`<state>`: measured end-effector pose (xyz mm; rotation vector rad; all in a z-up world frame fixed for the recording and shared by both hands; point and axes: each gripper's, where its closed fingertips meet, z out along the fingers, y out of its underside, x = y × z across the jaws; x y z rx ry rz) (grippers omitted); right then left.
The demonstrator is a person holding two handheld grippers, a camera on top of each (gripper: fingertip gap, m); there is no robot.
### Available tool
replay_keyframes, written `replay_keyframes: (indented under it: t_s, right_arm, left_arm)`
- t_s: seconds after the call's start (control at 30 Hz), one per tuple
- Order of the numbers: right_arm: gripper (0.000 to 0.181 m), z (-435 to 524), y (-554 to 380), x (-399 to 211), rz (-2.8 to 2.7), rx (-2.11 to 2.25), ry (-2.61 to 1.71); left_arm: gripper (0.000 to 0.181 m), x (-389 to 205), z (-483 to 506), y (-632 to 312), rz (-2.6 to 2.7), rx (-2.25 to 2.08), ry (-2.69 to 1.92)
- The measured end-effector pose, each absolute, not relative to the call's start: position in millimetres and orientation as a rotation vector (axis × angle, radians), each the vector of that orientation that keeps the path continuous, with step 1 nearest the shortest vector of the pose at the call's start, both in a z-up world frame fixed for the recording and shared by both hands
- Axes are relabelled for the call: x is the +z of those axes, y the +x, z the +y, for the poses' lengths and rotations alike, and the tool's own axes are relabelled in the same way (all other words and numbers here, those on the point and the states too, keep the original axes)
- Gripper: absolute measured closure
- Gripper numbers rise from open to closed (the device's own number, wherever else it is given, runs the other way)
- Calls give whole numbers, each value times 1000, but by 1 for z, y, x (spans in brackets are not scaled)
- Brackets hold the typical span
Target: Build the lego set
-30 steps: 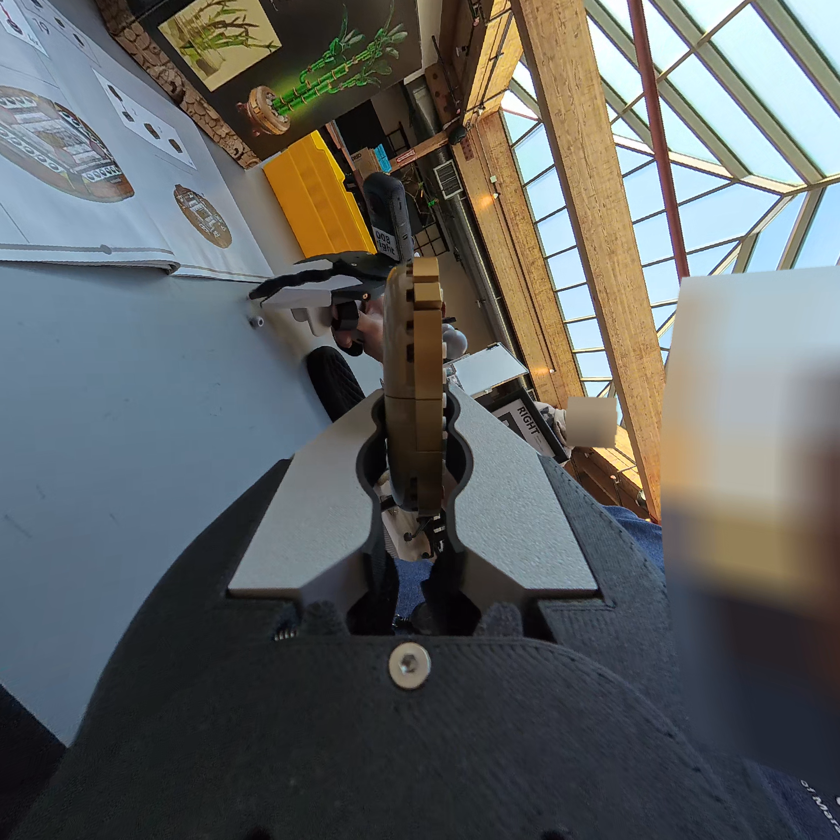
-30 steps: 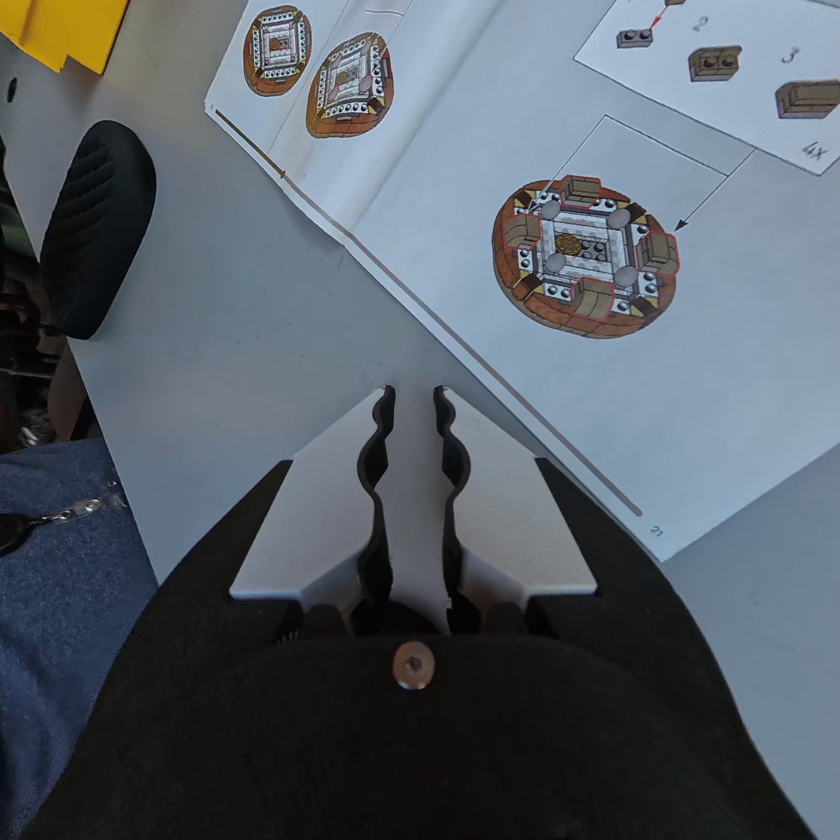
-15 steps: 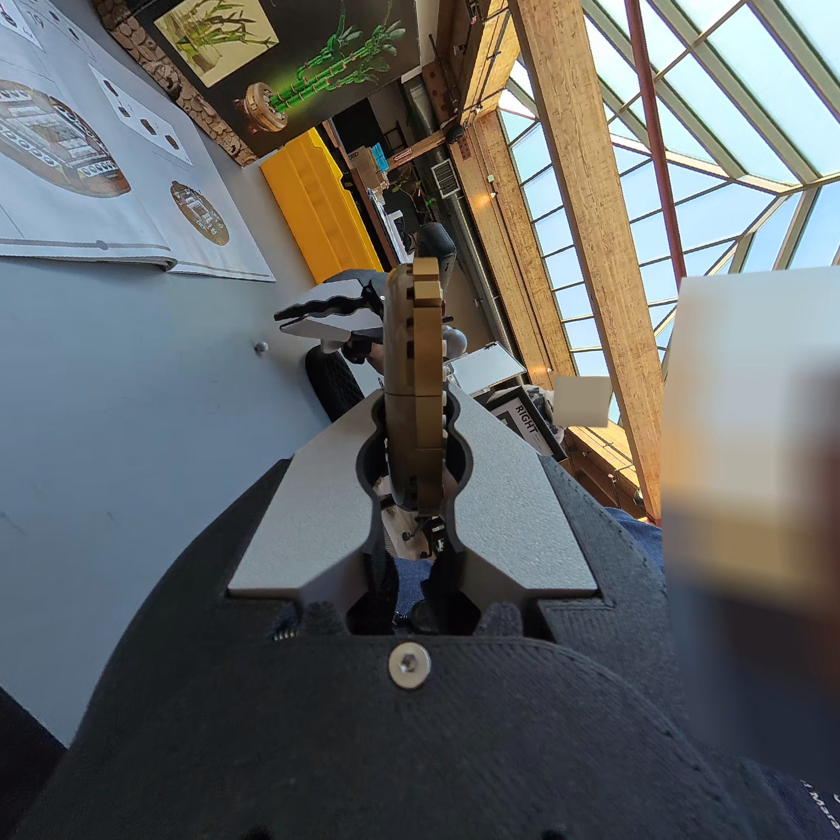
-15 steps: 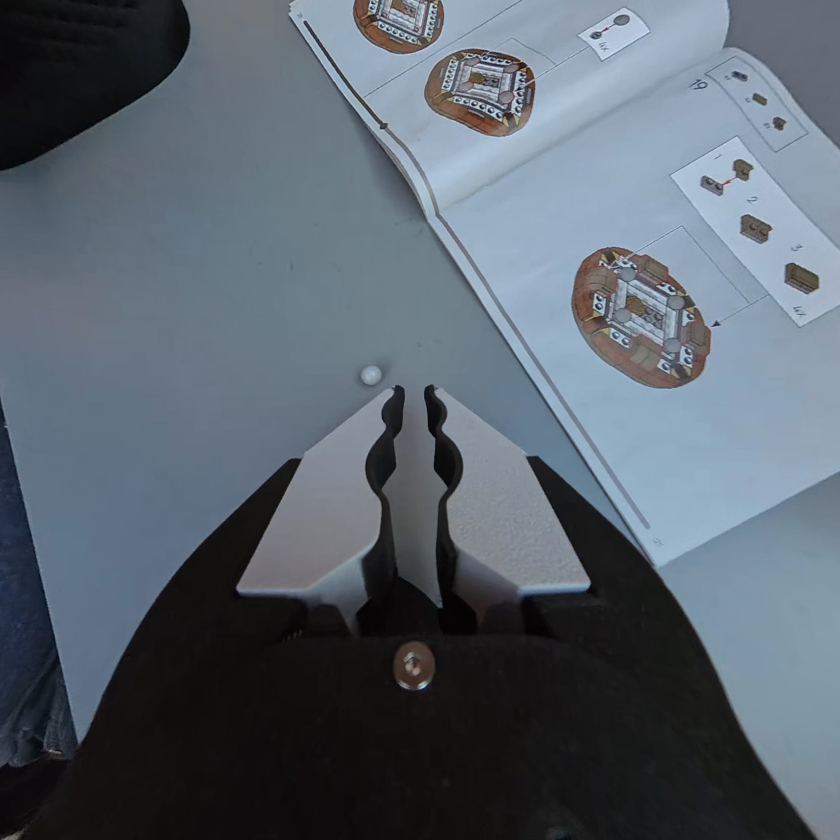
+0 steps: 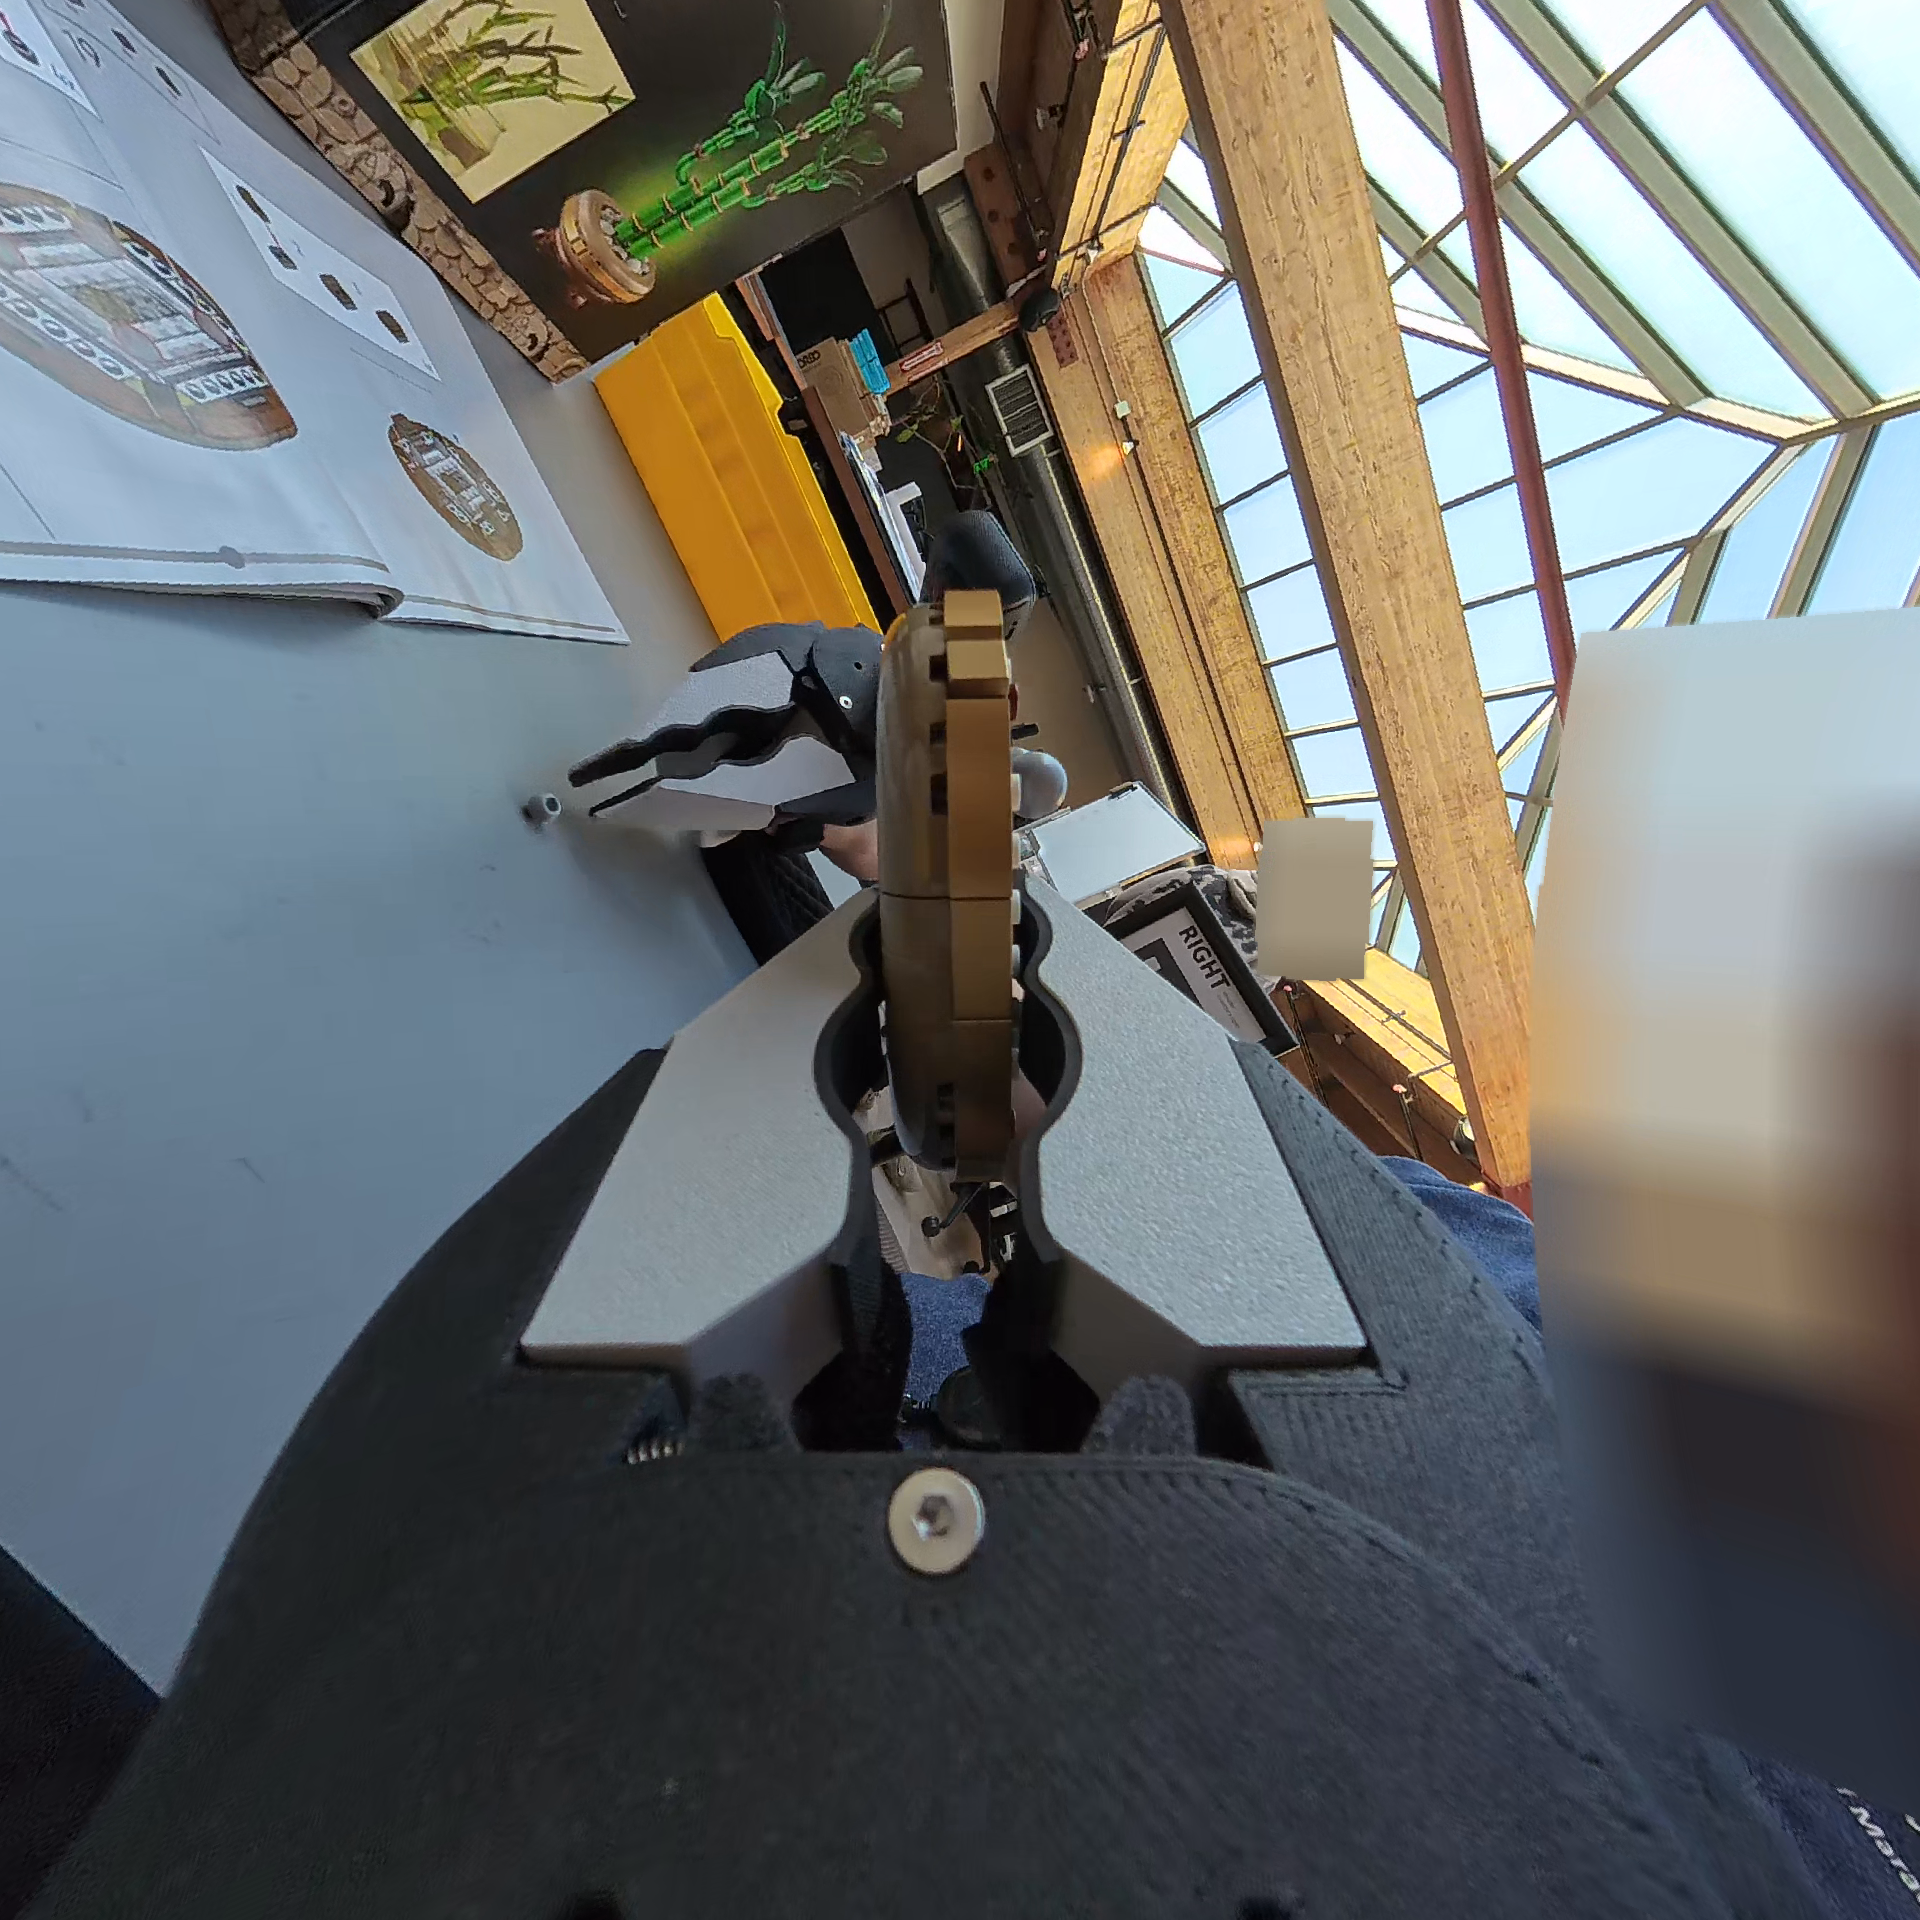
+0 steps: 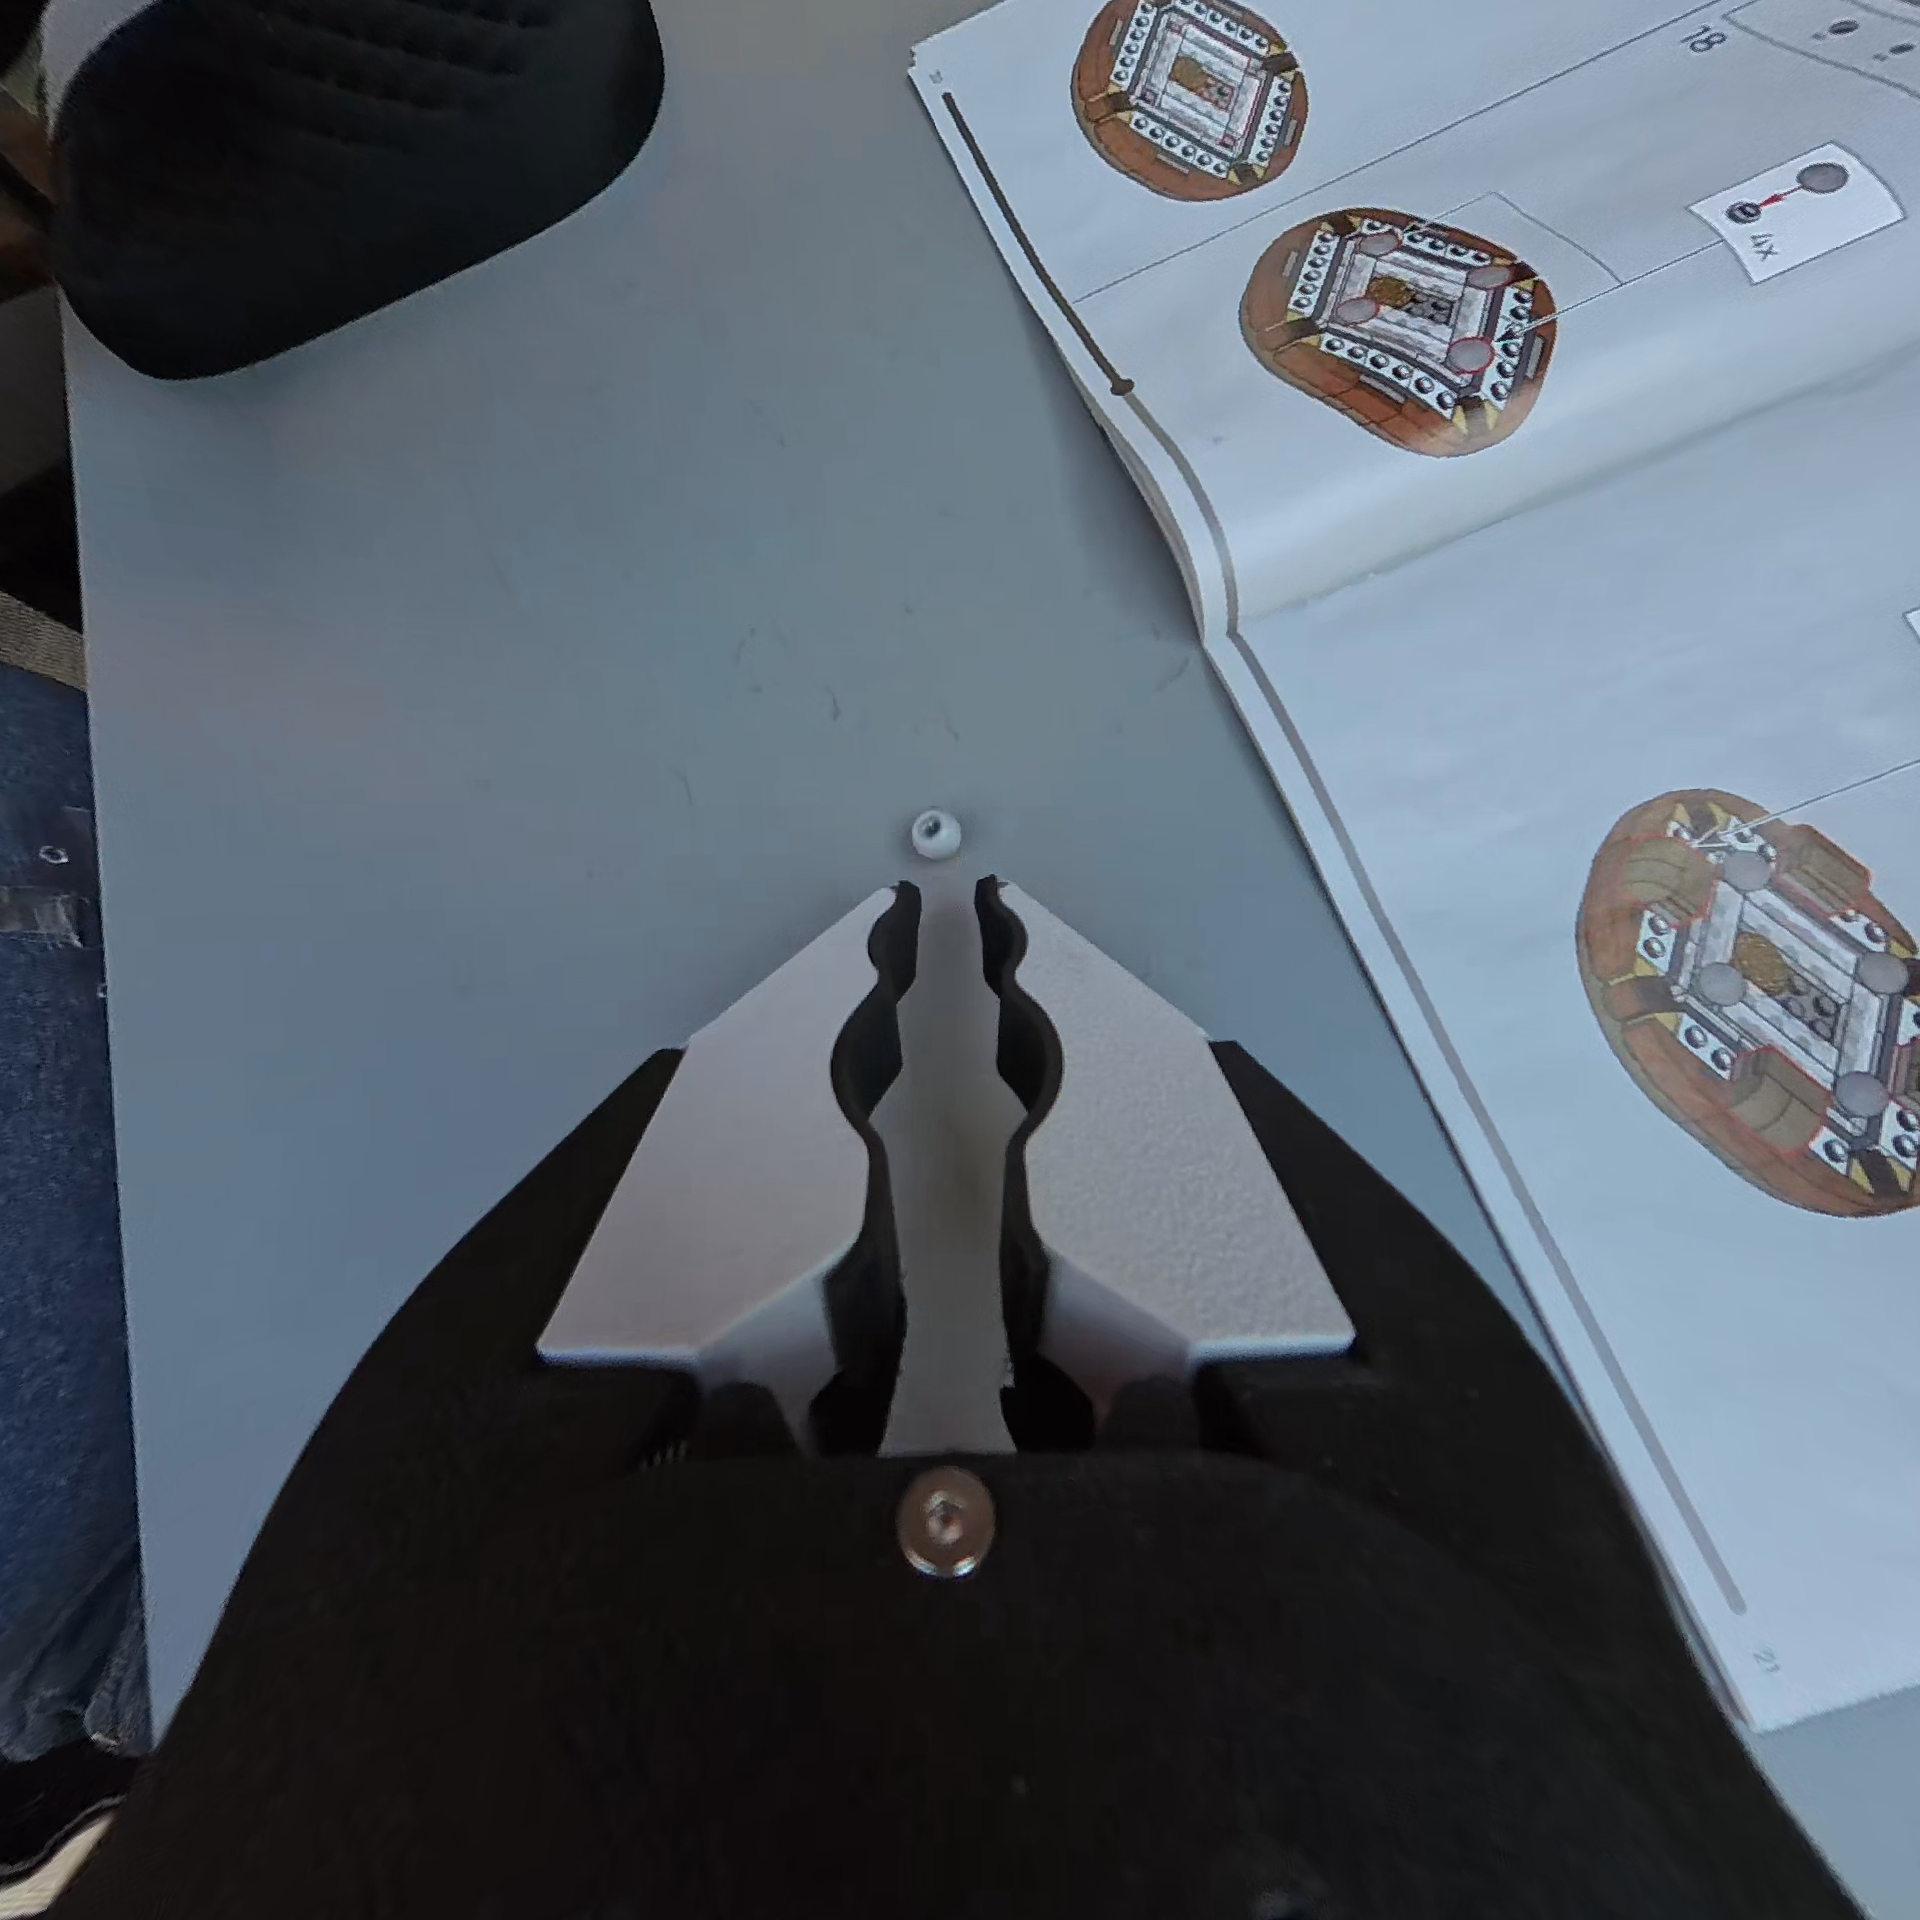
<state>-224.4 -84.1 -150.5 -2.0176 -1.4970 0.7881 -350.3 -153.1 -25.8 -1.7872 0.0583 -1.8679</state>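
The left tool point(image 5: 945, 935) is closed on a round brown lego base point(image 5: 945, 831) and holds it on its edge, above the grey worktop point(image 5: 260, 935); the base stands upright between the two grey fingers point(image 5: 727, 1143) and its thin side faces the camera. The right tool point(image 6: 948, 888) is a little open, with a narrow gap between its tips, and it holds nothing. It points at a small grey round stud point(image 6: 935, 834), which lies alone on the worktop just in front of the tips and does not touch them. In the left wrist view the same stud point(image 5: 540, 807) lies just beside the tips of the right tool point(image 5: 597, 790). An open instruction booklet point(image 6: 1558, 727) lies flat on the worktop to the right of the stud, well apart from it, and shows pictures of the round base. A yellow bin point(image 5: 727, 478) stands at the far edge of the worktop; I cannot tell what is inside it. Beside the bin a dark box point(image 5: 644, 135) with pictures of green bamboo stands closed. A black padded thing point(image 6: 343, 166) is at the near edge of the worktop, beside the blue jeans point(image 6: 52, 1143) of a person.
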Motion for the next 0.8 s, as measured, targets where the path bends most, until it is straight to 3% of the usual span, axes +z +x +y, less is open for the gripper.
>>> replay_keyframes:
  t_s: [0.27, 0.37, 0.53, 0.8]
  right_arm:
    - [169, -82, -257, -158, -1528, 808, -1975]
    - [181, -85, -267, -159, -1567, 803, -1951]
    - [181, -95, -279, -160, -1649, 800, -1922]
    - [169, -93, -287, -151, -1627, 754, -1863]
  left_arm:
    - [162, -27, -153, -351, 55, -1877, -1786]
    - [162, -29, -152, -354, 49, -1875, -1790]
    - [162, -29, -149, -361, 34, -1868, -1792]
    - [162, -20, -152, -381, 13, -1804, -1767]
